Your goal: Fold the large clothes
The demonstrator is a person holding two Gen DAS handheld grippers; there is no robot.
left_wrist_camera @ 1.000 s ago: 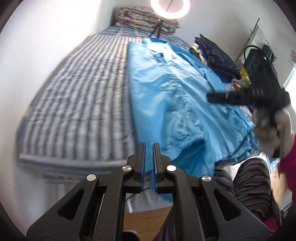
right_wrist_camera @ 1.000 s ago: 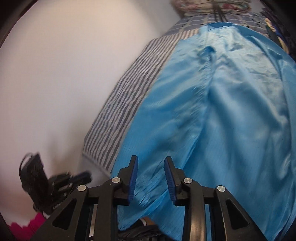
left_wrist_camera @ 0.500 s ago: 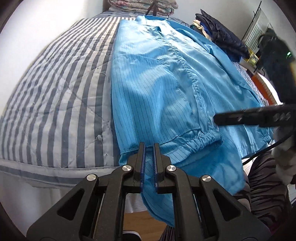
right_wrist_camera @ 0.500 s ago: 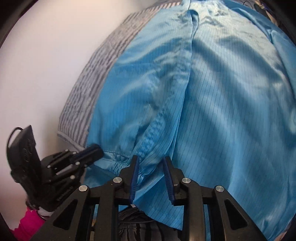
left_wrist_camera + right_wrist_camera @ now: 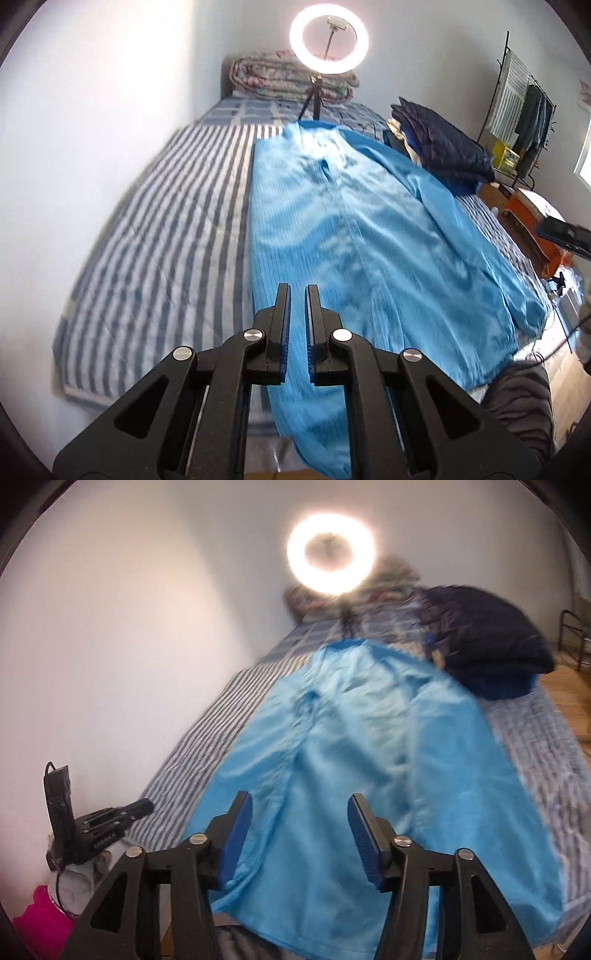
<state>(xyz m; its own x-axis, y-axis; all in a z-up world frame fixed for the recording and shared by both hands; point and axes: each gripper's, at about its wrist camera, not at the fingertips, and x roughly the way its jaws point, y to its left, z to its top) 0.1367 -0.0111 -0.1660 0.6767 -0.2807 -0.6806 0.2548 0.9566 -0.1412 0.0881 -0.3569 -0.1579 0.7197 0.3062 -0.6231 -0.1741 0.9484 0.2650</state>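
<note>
A bright blue garment (image 5: 369, 236) with thin dark pinstripes lies on a blue-and-white striped bed cover (image 5: 166, 236). A navy padded bundle (image 5: 484, 635) sits beside it. A white ring light (image 5: 328, 37) glows before pale walls.

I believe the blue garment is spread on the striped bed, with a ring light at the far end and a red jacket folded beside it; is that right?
Nearly. The folded jacket beside the blue garment is dark navy, not red, as the right wrist view shows. The garment does lie on the striped bed, with the ring light at the far end.
</note>
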